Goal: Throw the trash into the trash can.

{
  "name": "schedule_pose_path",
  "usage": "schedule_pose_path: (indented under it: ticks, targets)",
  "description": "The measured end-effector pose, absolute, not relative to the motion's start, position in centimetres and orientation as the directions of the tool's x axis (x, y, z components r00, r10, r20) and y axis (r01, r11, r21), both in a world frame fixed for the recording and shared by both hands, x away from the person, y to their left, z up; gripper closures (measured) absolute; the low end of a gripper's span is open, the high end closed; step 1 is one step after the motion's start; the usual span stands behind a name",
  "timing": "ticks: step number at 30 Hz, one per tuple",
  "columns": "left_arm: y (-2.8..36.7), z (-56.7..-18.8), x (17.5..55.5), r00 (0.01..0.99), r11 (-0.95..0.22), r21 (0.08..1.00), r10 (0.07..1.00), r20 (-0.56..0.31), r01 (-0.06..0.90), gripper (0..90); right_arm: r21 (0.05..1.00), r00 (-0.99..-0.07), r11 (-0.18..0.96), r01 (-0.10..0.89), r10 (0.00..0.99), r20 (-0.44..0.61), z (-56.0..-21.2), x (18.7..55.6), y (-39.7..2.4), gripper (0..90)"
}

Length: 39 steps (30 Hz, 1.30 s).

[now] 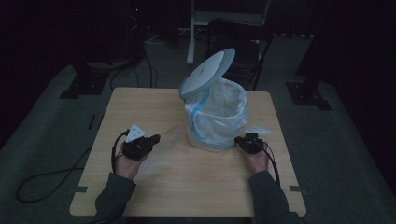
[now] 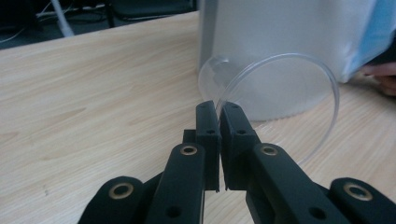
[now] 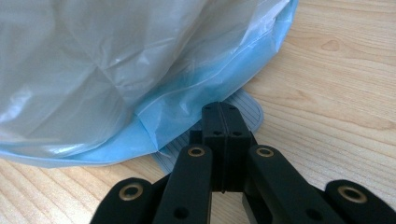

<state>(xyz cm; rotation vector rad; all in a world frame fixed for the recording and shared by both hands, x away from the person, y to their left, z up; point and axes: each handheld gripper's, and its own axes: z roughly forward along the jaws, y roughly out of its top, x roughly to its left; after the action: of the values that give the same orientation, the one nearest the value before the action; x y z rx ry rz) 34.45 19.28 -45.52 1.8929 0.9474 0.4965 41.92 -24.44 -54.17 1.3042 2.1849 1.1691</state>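
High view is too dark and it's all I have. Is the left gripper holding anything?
Observer: Yes. The left gripper is shut on the rim of a clear plastic cup, which is tipped sideways with its mouth toward the camera.
Operator: And the right one?
Observer: The right gripper is shut, with its jaws over the bin's ribbed grey pedal.
Operator: Is the liner in the way?
Observer: The blue-edged liner hangs just beside the jaws and is not caught between them.

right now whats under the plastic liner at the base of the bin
A ribbed grey pedal sticks out from under the blue-edged liner of the bin, with the shut right gripper pressed on it. The liner covers the rest of the pedal and the bin's base.
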Motion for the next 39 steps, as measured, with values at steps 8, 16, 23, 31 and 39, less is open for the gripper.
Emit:
schedule_pose_path:
  ticks: [8, 16, 23, 31, 39]
  targets:
    - [18.8, -44.4, 33.9, 0.645, -0.268, 0.884, 0.763, -0.048, 0.382, 87.6, 0.788, -0.521, 0.239, 0.567, 0.846, 0.118, -54.2, 41.9, -24.4, 90.0]
    - [18.7, -43.4, 33.4, 0.657, -0.273, 0.889, 0.753, -0.04, 0.367, 87.6, 0.787, -0.519, 0.237, 0.569, 0.846, 0.12, -54.2, 41.9, -24.4, 90.0]
    - [18.9, -42.4, 32.6, 0.667, -0.269, 0.896, 0.744, -0.04, 0.354, 87.6, 0.786, -0.52, 0.235, 0.573, 0.845, 0.126, -54.1, 42.0, -24.5, 90.0]
    - [19.3, -41.0, 31.6, 0.675, -0.266, 0.902, 0.737, -0.036, 0.339, 87.6, 0.785, -0.52, 0.236, 0.573, 0.845, 0.126, -54.1, 42.0, -24.5, 90.0]
    - [20.1, -40.0, 31.3, 0.679, -0.251, 0.906, 0.732, -0.052, 0.34, 87.7, 0.785, -0.52, 0.234, 0.573, 0.844, 0.128, -54.1, 42.0, -24.5, 90.0]
